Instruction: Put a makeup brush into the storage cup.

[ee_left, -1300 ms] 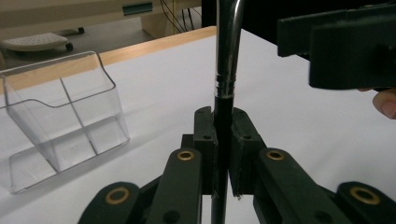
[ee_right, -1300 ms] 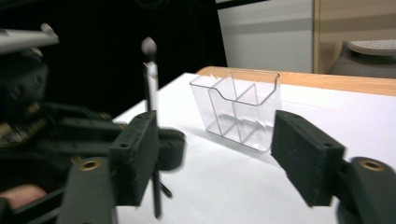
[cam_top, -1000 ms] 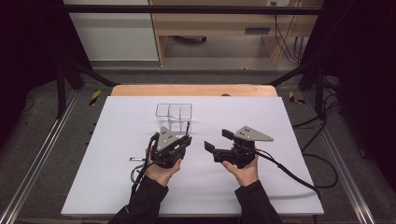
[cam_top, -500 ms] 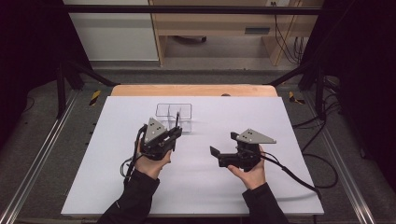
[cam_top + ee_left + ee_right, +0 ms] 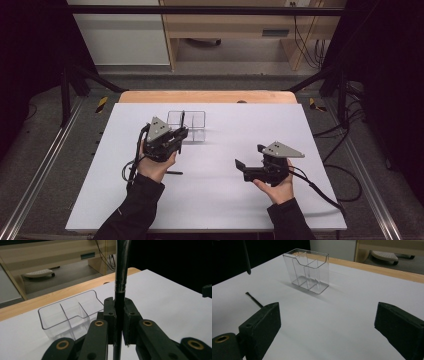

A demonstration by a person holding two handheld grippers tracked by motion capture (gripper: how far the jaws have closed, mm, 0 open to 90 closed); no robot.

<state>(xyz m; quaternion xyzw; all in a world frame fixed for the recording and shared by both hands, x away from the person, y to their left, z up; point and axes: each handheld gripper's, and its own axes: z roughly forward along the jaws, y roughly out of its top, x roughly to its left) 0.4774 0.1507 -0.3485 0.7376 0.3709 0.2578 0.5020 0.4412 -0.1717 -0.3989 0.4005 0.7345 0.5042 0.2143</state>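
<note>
On the broad white tabletop point(image 5: 210, 200), the clear plastic three-compartment organiser box point(image 5: 192, 126) stands upright toward twelve o'clock. My left gripper point(image 5: 181, 135) sits just at the box's seven o'clock side, its jaws clamped tight on a slim black pen with a silver band point(image 5: 120, 290), which stands nearly upright above the table. My right gripper point(image 5: 247, 162) hovers at four o'clock, well apart from the box, jaws spread wide with nothing between them. A second thin dark stick point(image 5: 173, 173) lies flat beside my left hand point(image 5: 155, 167).
</note>
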